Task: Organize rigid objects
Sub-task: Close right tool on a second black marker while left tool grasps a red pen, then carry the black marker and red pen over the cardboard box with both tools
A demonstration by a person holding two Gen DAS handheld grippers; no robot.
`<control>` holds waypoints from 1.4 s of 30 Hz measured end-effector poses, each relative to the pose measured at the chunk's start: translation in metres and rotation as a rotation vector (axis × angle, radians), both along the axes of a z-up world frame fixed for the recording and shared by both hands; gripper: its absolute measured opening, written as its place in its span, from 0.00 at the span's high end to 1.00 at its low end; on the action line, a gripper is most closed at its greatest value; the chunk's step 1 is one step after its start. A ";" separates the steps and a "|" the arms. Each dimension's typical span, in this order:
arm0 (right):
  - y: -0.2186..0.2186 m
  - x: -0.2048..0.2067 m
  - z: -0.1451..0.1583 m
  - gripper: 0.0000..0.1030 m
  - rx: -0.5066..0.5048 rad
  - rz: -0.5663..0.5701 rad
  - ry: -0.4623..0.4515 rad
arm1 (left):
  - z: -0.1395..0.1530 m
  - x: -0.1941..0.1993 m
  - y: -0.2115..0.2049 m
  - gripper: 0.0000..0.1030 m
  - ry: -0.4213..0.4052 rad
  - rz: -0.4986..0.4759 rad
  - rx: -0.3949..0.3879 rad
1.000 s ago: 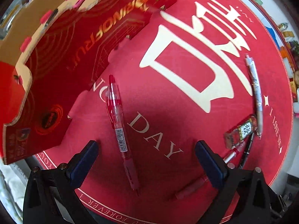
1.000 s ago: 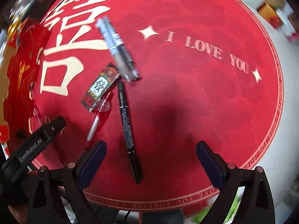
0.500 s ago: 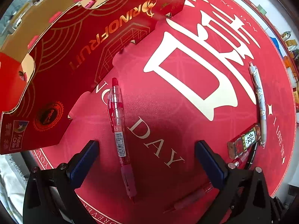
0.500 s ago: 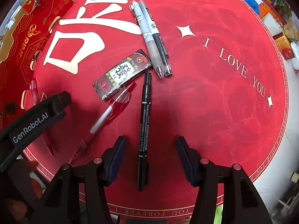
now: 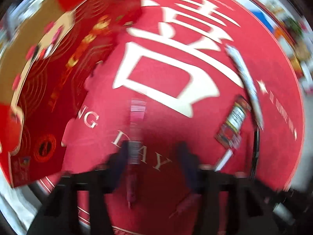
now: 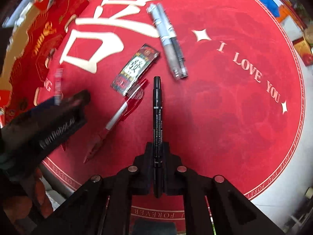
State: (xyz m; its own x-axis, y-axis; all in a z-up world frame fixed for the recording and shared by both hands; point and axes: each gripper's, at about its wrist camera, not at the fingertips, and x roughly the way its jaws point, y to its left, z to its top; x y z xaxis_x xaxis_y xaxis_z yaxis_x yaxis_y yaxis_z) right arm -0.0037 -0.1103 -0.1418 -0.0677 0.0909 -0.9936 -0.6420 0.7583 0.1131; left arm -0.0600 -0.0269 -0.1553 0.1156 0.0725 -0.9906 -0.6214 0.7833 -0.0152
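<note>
Right tongs [image 6: 157, 152]: closed down on the black marker [image 6: 157, 115], which is gripped near its rear end; its length points away toward the far side, over the red mat [image 6: 225, 117].
Left tongs [image 5: 154, 160]: partly closed, with the pads either side of the red gel pen [image 5: 135, 137]; the view is heavily blurred, so it cannot be told whether the pads touch the pen or grip it.
Red gel pen: seen running from near to far between the left pads, close to the left pad, with its barcode label in the gap.
Second red pen [image 6: 117, 117]: laid diagonally on the mat, just left of the black marker, with its far end under the small printed packet [image 6: 135, 68].
Small printed packet: lying flat on the mat, between the white character print and the marker tip.
Two grey pens [image 6: 168, 41]: laid side by side and touching, far of the marker tip.
Red carton [image 5: 49, 90]: placed at the far left of the mat, its brown inner face visible.
Mat: round, red, printed with "I LOVE YOU"; a pale worktop [image 6: 283, 176] is seen beyond its edge.
</note>
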 end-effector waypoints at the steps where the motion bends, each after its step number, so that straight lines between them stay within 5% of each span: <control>1: -0.002 0.002 0.004 0.90 0.008 -0.009 0.000 | 0.001 0.001 -0.002 0.90 0.002 -0.037 -0.037; 3: -0.010 0.006 0.010 0.90 0.033 -0.047 0.014 | 0.002 -0.001 -0.005 0.90 0.007 -0.077 -0.114; 12: -0.040 0.021 0.027 0.90 0.082 -0.197 0.085 | 0.029 -0.003 -0.019 0.90 -0.012 -0.174 -0.093; 20: -0.056 0.028 0.054 0.90 0.100 -0.191 0.080 | 0.054 0.000 -0.013 0.90 -0.059 -0.224 -0.099; 30: -0.024 0.023 0.075 0.90 0.108 -0.179 0.055 | 0.101 -0.022 0.029 0.90 -0.160 -0.238 -0.091; 42: 0.068 0.005 0.117 0.90 0.186 -0.044 0.001 | 0.135 -0.037 0.083 0.90 -0.284 -0.084 -0.032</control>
State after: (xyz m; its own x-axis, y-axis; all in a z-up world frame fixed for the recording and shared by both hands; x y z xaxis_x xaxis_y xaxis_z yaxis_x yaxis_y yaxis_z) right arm 0.0008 -0.0425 -0.0252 -0.0606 0.2762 -0.9592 -0.6088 0.7513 0.2548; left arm -0.0973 0.0564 -0.0199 0.3924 0.0202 -0.9196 -0.5215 0.8284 -0.2044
